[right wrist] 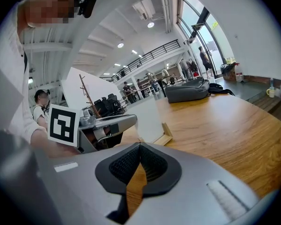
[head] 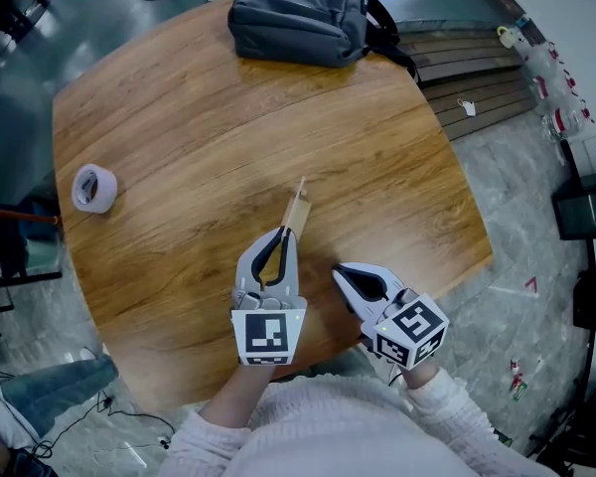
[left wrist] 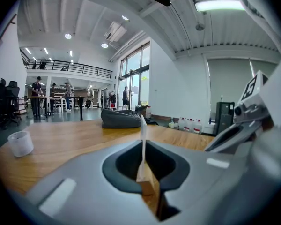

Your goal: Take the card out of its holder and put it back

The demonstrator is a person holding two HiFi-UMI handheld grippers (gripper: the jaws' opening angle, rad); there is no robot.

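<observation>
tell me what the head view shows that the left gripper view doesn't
Only the head view: the whole tabletop from above, the left gripper with its marker cube, and the person's sleeves.
Only the left gripper view: the hall beyond, with ceiling lights, a balcony and distant people, and, close up, its jaws shut on the wooden holder.
Both: the card upright in the holder, the backpack, the tape roll and the right gripper.

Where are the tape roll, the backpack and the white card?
tape roll [head: 109,189]: head view, outer side wall.
backpack [head: 298,13]: head view, top panel.
white card [right wrist: 147,120]: right gripper view, flat face.
</observation>
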